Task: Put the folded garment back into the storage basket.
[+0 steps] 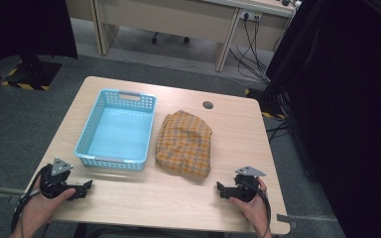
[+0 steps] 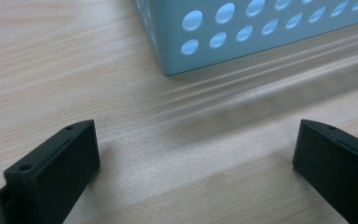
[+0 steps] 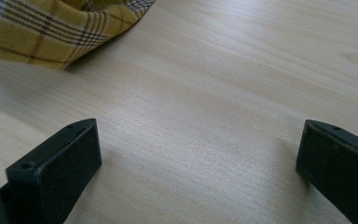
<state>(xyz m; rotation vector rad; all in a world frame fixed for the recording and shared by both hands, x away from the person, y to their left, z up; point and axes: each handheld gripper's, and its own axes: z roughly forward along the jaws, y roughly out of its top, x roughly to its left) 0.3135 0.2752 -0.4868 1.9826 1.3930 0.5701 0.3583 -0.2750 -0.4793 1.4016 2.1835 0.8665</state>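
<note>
A light blue perforated basket (image 1: 116, 130) stands empty on the left half of the wooden table (image 1: 238, 129). Beside it to the right lies a crumpled yellow plaid cloth (image 1: 184, 144). My left gripper (image 1: 85, 190) rests near the table's front left, just short of the basket's near corner (image 2: 168, 51); its jaws stand wide apart over bare wood, so my left gripper (image 2: 196, 154) is open. My right gripper (image 1: 219, 189) sits at the front right, below the cloth's lower corner. A cloth edge (image 3: 51, 32) lies ahead of my right gripper (image 3: 198, 156), which is open with nothing between its fingers.
A round cable hole (image 1: 208, 105) marks the table's far side. Beyond the table stand a desk (image 1: 178, 20) and loose cables (image 1: 253, 54) on the grey floor. A dark curtain (image 1: 347, 109) hangs at the right.
</note>
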